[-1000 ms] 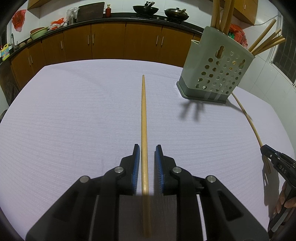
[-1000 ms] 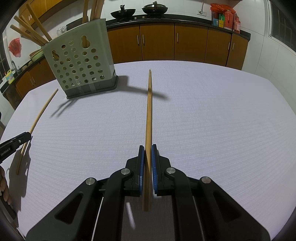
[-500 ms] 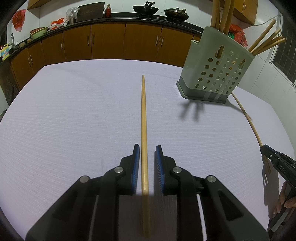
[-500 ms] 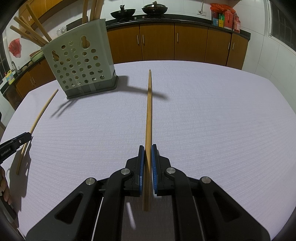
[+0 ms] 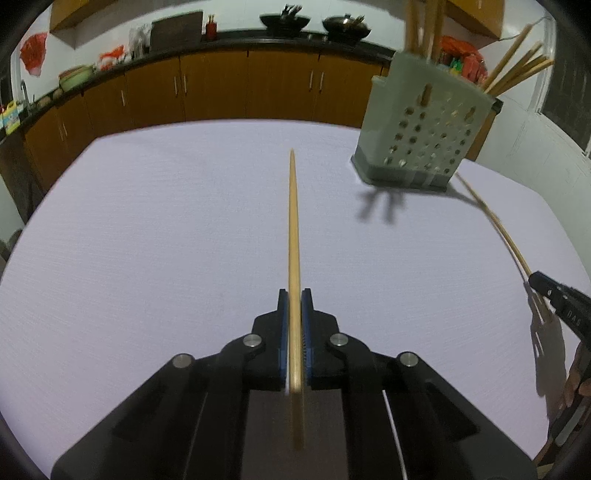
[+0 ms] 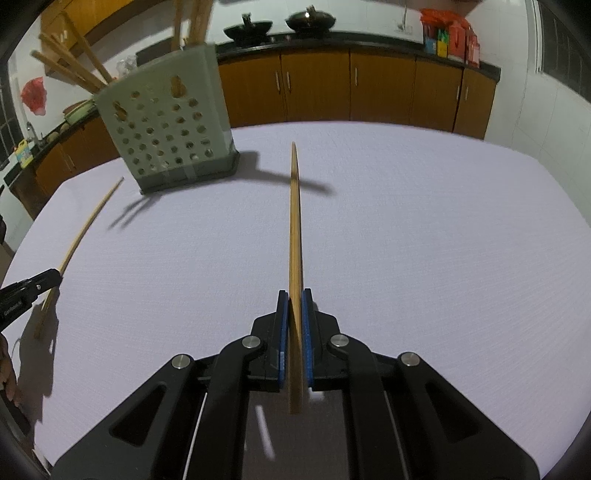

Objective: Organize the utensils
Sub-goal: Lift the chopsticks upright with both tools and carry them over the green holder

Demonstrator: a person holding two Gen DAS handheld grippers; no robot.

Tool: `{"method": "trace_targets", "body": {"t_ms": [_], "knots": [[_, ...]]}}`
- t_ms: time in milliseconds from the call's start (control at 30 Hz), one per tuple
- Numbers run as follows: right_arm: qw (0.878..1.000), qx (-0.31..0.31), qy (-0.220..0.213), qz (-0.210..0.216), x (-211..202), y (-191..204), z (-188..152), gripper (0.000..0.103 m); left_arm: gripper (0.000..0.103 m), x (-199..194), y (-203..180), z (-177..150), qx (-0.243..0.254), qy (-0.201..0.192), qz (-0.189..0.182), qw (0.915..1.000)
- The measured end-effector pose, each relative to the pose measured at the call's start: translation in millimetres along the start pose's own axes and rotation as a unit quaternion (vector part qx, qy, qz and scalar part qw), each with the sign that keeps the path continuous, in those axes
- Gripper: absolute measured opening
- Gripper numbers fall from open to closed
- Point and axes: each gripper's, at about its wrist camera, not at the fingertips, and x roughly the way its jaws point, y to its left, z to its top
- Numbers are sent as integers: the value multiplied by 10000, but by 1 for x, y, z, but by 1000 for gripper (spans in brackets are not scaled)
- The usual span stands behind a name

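Note:
My left gripper (image 5: 294, 295) is shut on a wooden chopstick (image 5: 293, 221) that points forward over the white table (image 5: 147, 240). My right gripper (image 6: 294, 297) is shut on a second chopstick (image 6: 294, 221), lifted above the table with its shadow beneath. A grey-green perforated utensil holder (image 5: 424, 133) with several chopsticks in it stands at the far right in the left wrist view, and at the far left in the right wrist view (image 6: 166, 122). Each gripper's tip shows at the edge of the other's view, the right one (image 5: 554, 299) and the left one (image 6: 33, 288).
Wooden kitchen cabinets (image 5: 221, 85) with a dark counter run behind the table, with woks (image 6: 247, 27) and bottles on it. The holder casts shadows (image 5: 380, 206) onto the cloth.
My left gripper has closed from open onto its chopstick. Both views have shifted slightly and blur, and the holder looks a little nearer. The right gripper stays shut on its chopstick.

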Motion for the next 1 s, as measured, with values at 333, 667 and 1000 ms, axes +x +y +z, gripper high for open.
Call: {"method": "trace_targets", "body": {"t_ms": [333, 667, 1000], "knots": [[9927, 12, -1206, 36, -72, 1, 40, 8, 8, -80, 1, 34, -1, -1184, -220, 9927], [9856, 202, -1667, 190, -100, -3, 68, 8, 8, -125, -6, 69, 64, -1861, -406, 9817], [9794, 161, -1988, 313, -119, 7, 88, 8, 8, -140, -18, 83, 157, -2069, -626, 9762]]}}
